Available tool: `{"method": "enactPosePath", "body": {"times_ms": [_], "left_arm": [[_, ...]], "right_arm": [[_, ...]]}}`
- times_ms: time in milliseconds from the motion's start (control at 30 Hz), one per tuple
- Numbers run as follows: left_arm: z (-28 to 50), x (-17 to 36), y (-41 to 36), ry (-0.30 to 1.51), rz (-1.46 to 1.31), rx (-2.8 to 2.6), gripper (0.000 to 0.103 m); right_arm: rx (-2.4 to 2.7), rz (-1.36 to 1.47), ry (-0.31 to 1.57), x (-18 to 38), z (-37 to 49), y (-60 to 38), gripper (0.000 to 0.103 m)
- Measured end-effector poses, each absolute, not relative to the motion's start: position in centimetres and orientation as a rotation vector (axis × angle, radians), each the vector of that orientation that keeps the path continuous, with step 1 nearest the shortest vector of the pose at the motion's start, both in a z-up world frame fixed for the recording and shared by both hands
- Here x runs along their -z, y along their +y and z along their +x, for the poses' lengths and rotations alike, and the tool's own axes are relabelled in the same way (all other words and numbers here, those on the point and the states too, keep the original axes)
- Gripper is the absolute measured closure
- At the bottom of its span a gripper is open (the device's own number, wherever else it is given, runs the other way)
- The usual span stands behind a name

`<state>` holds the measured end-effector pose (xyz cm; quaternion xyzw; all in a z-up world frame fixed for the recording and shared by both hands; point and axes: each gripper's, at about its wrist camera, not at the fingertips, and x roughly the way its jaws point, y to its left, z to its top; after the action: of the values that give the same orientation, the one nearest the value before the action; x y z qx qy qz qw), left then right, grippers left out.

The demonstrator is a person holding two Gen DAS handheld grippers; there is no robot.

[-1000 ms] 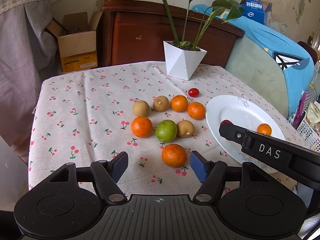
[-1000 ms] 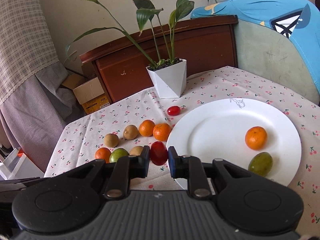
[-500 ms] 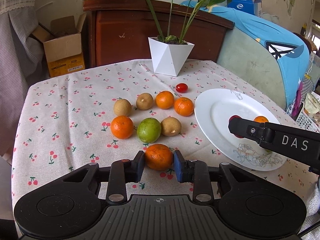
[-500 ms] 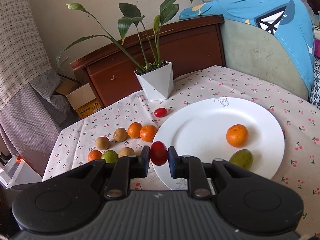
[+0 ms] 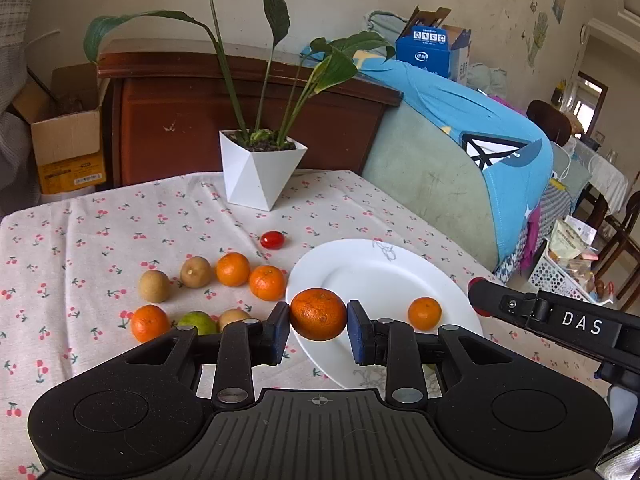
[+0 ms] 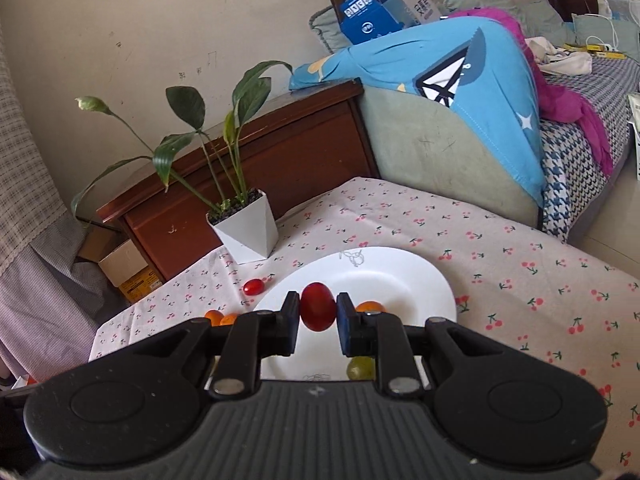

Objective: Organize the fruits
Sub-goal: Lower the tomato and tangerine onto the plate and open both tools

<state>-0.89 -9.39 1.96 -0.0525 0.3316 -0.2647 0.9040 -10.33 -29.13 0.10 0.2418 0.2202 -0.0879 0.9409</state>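
My left gripper [image 5: 318, 322] is shut on an orange mandarin [image 5: 318, 314], lifted over the near rim of the white plate [image 5: 372, 272]. One small mandarin [image 5: 424, 313] lies on the plate. On the cloth to the left sit three mandarins [image 5: 232, 268], two brown fruits [image 5: 195, 271], a green lime [image 5: 197, 322], another brown fruit [image 5: 232, 317] and a red cherry tomato [image 5: 272, 239]. My right gripper [image 6: 318, 314] is shut on a red cherry tomato [image 6: 317, 307] above the plate [image 6: 400, 280]; its finger [image 5: 520, 306] shows at the plate's right edge in the left wrist view.
A white pot with a leafy plant [image 5: 260, 172] stands at the back of the table. Behind it is a brown wooden headboard [image 5: 240, 108], and a sofa with a blue cover [image 5: 460, 152] lies to the right. A cardboard box [image 5: 66, 136] sits far left.
My left gripper closed on the nearest mandarin and lifted it rightward toward the plate. My right gripper carried the red tomato rightward over the plate and rolled a little.
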Motion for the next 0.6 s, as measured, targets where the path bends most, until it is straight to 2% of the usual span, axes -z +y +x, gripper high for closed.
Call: {"method": "enactPosePath", "body": {"times_ms": [600], "left_arm": [[0.3, 0.9, -13.9, 0.766, -0.075, 0.608, 0.075]], "right_arm": [[0.289, 0.650, 0.499, 3.2, -9.5, -32.1, 0.083]]}}
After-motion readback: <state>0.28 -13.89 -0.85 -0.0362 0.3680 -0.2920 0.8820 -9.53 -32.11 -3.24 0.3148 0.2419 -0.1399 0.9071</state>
